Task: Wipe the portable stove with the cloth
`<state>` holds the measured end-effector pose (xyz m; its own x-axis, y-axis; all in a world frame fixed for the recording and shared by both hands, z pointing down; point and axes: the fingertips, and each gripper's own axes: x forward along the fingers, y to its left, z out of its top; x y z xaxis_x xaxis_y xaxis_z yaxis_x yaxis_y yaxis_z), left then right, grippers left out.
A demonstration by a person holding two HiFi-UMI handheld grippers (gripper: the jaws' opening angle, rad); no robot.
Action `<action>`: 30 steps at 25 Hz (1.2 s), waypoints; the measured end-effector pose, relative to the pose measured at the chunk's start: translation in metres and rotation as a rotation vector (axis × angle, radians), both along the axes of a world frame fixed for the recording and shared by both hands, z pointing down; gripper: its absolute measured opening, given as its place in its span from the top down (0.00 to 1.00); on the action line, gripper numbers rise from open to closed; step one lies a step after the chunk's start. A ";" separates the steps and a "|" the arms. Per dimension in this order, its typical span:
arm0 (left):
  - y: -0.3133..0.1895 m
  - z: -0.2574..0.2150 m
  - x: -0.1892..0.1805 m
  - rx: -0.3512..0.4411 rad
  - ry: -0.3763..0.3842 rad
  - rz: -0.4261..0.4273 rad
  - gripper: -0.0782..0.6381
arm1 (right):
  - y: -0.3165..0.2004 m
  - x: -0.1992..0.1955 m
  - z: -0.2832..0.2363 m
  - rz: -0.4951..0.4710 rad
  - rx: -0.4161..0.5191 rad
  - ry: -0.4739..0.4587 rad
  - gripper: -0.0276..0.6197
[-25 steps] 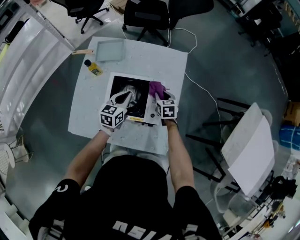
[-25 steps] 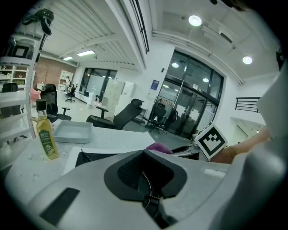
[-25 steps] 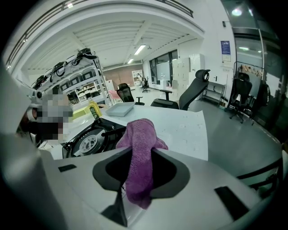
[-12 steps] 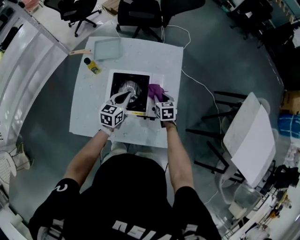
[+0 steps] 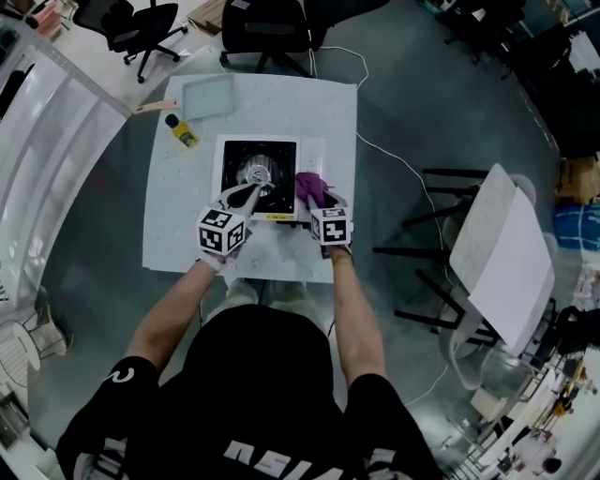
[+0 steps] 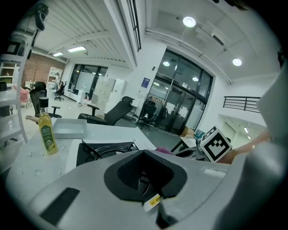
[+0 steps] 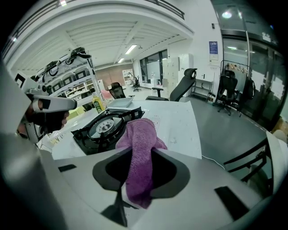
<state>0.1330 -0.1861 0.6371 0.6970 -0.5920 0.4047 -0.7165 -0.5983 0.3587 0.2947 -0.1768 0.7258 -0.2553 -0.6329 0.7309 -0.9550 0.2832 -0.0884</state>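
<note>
The portable stove [image 5: 234, 159] is black with a round burner and sits mid-table; it also shows in the left gripper view [image 6: 96, 150] and the right gripper view [image 7: 105, 128]. A purple cloth [image 5: 307, 183] hangs over the stove's right edge, and my right gripper [image 5: 315, 195] is shut on it. In the right gripper view the cloth [image 7: 139, 152] drapes between the jaws of that gripper [image 7: 137, 179]. My left gripper [image 5: 251, 192] points at the stove's near side, its fingers together and holding nothing. In its own view the left gripper [image 6: 146, 179] covers most of the stove.
A yellow oil bottle [image 5: 184, 133] [image 6: 46, 132] and a shallow grey tray [image 5: 208, 97] [image 6: 67, 128] stand at the table's far left. Office chairs [image 5: 272, 28] are beyond the table [image 5: 169, 225]. A white chair [image 5: 497, 272] stands to the right, and a cable runs on the floor.
Both grippers have drawn back toward the stove's near edge, the purple cloth moving along the stove's right side with the right one. The grips look the same.
</note>
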 end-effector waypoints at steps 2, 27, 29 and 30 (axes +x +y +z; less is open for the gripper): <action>0.005 -0.001 0.000 0.000 0.002 0.013 0.89 | 0.007 0.000 -0.002 0.014 0.005 0.002 0.79; 0.066 0.005 -0.018 -0.001 -0.001 0.122 0.89 | 0.098 -0.015 0.007 0.157 -0.015 -0.020 0.79; 0.069 0.006 -0.024 -0.001 -0.003 0.122 0.89 | 0.103 -0.023 0.009 0.150 -0.023 -0.021 0.79; 0.071 0.007 -0.027 -0.002 -0.004 0.121 0.89 | 0.106 -0.029 0.011 0.146 -0.029 -0.023 0.79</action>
<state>0.1056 -0.1153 0.6442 0.7616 -0.5027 0.4089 -0.6405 -0.6801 0.3568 0.2659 -0.0711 0.7369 -0.1791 -0.6431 0.7446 -0.9834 0.1384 -0.1171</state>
